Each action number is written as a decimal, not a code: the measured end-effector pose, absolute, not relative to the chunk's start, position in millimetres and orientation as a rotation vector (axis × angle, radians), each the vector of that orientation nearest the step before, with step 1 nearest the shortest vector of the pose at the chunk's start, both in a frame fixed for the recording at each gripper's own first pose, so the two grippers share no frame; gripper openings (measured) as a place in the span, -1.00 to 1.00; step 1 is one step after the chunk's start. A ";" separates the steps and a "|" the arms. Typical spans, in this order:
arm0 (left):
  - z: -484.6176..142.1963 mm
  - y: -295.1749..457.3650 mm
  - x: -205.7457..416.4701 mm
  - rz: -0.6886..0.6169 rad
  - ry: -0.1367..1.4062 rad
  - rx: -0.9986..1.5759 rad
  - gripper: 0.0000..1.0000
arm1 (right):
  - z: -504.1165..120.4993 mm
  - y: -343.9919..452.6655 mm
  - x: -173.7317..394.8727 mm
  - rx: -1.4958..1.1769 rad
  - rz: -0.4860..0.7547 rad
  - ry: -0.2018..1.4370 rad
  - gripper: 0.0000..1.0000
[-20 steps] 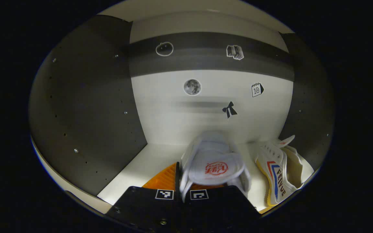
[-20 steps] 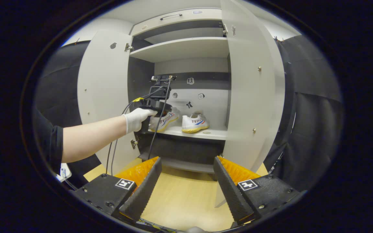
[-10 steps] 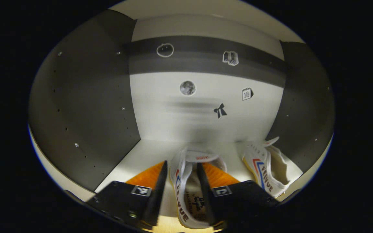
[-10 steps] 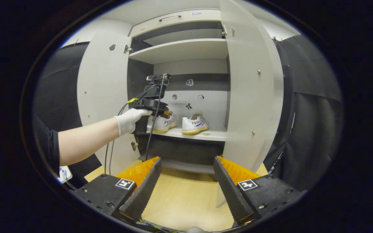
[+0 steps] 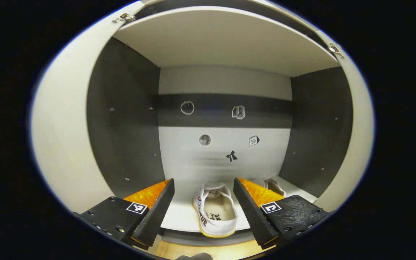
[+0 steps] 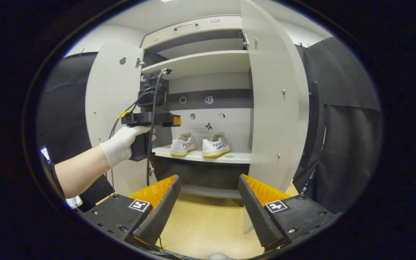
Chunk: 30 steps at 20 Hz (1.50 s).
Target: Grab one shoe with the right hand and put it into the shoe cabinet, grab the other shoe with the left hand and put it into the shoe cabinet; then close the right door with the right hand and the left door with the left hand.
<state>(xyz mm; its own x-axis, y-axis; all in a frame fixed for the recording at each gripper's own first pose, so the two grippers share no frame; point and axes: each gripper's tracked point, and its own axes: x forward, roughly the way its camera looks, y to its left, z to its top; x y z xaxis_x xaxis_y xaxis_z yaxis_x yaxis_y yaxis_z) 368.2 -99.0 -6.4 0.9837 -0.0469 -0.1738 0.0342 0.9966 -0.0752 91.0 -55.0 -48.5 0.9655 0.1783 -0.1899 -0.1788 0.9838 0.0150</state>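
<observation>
A: Where are the shoes?

B: Both stand on the shelf (image 6: 229, 157) in the cabinet (image 6: 197, 39), side by side, heels toward the front. In the right gripper view the left shoe (image 6: 182, 144) is just beside the right shoe (image 6: 216, 146), with a narrow gap between them. In the left gripper view the left shoe (image 5: 215, 215) sits near the front edge of the shelf (image 5: 179, 216), its heel at the lip; the right shoe (image 5: 274, 186) is mostly hidden behind a finger.

A: And the left gripper?

B: The left gripper (image 5: 203, 209) has its fingers spread wide, nothing between them; the left shoe shows through the gap but neither finger touches it. From the right gripper view, the left gripper (image 6: 173, 120) is held by a gloved hand (image 6: 121, 146) in front of the cabinet's left side, above shelf level and clear of the shoes.

A: The right one?

B: The right gripper (image 6: 209, 206) is also wide open and empty, back from the cabinet over the wooden floor (image 6: 208, 224).

A: The doors?

B: Both open. The left door (image 6: 110, 104) swings out behind the hand, and the right door (image 6: 273, 101) stands out toward the camera.

A: Anything else inside?

B: Small stickers (image 5: 231, 156) on the back wall, and another shelf (image 5: 222, 39) above.
</observation>
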 end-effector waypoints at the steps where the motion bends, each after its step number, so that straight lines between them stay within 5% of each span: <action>1: 1.8 -96.9 355.8 -0.040 0.148 -0.064 0.96 | -46.2 -55.0 89.6 -0.006 0.172 0.183 1.00; 14: 47.9 -60.8 180.8 -0.068 -0.020 -0.065 0.94 | -18.5 -45.9 53.6 -0.030 0.105 0.099 1.00; 24: 0.4 -29.2 41.0 -0.037 -0.030 -0.052 0.93 | -34.0 -55.7 21.3 -0.009 0.015 0.094 1.00; 30: -19.2 -30.6 26.1 -0.050 -0.026 -0.009 0.93 | -40.4 -84.0 18.0 0.003 -0.034 0.117 1.00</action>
<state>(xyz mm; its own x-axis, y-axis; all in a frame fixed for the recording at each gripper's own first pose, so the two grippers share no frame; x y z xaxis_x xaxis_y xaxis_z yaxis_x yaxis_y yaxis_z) 26.1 -30.6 -19.2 0.9984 -0.0502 0.0261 0.0504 0.9987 -0.0082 18.0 -84.0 -40.4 0.9925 -0.0336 -0.1171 0.0339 0.9994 0.0006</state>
